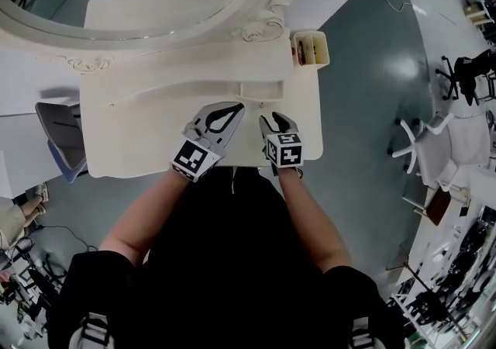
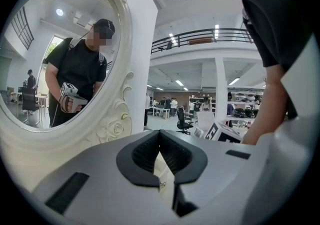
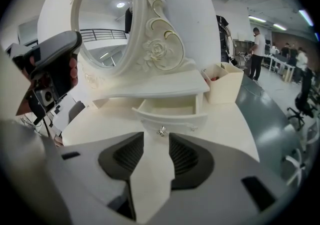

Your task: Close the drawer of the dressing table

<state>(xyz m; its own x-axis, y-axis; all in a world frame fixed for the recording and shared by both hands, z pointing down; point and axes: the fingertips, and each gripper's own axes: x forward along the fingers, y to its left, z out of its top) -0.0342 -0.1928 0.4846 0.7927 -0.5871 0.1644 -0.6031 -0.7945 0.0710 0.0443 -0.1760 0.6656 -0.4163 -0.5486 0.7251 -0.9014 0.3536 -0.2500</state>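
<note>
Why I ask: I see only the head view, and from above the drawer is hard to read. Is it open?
Observer: Yes. The right gripper view shows the drawer pulled well out.
Operator: Does it have a handle?
Observer: A small metal knob sits at the middle of its front.
Operator: Is the right gripper on it?
Observer: No. The right gripper has its jaws apart and empty, with the knob just ahead of them, untouched.

The right gripper [image 3: 156, 144] stands with jaws apart (nothing between them), just short of the knob [image 3: 161, 131] on the desk's [image 3: 227, 124] open drawer [image 3: 172, 111].
</note>
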